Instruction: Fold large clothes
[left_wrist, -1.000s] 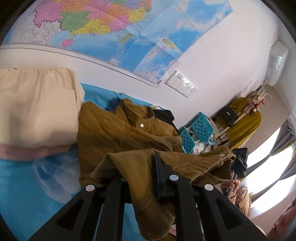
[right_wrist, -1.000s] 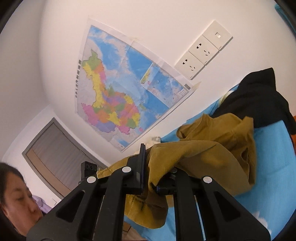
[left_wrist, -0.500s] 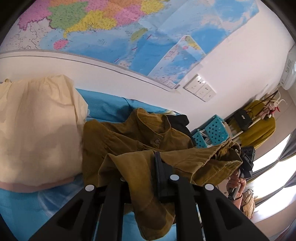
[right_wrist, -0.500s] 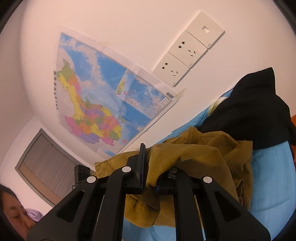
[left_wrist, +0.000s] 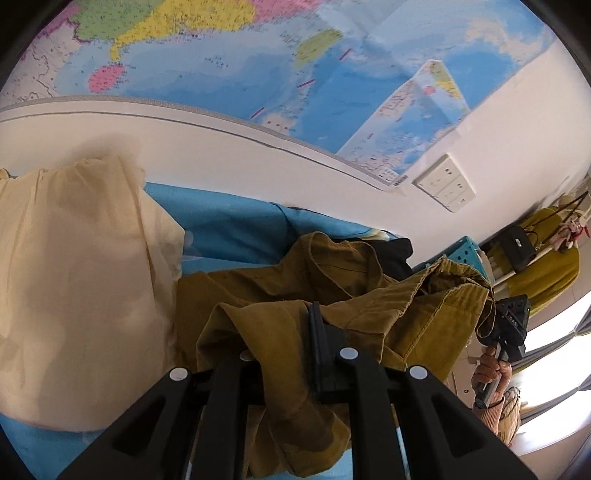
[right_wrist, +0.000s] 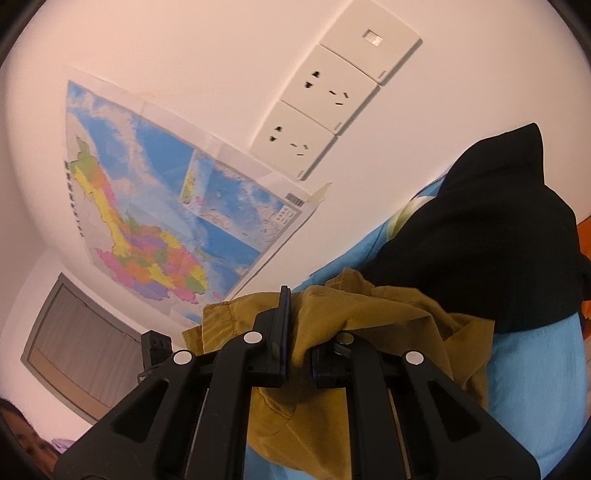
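Note:
An olive-brown corduroy shirt (left_wrist: 332, 280) lies partly on the blue bedsheet (left_wrist: 229, 225), its near edge lifted and stretched between both grippers. My left gripper (left_wrist: 291, 332) is shut on a fold of the shirt, cloth draped over its fingers. The right wrist view shows my right gripper (right_wrist: 299, 328) shut on the same shirt (right_wrist: 369, 314), cloth bunched between its pads. The right gripper (left_wrist: 511, 328) also shows at the far right of the left wrist view, held by a hand, with the shirt's hem hanging from it.
A cream garment (left_wrist: 74, 277) lies on the bed to the left. A black garment (right_wrist: 480, 243) sits behind the shirt. The wall with a map (left_wrist: 258, 66) and wall sockets (right_wrist: 332, 103) is close ahead. Clothes hang on a rack (left_wrist: 535, 258) at the right.
Both grippers have carried the shirt's held edge toward the wall; the map and sockets loom larger, and the raised fold now hides more of the shirt on the bed. Both grips are unchanged.

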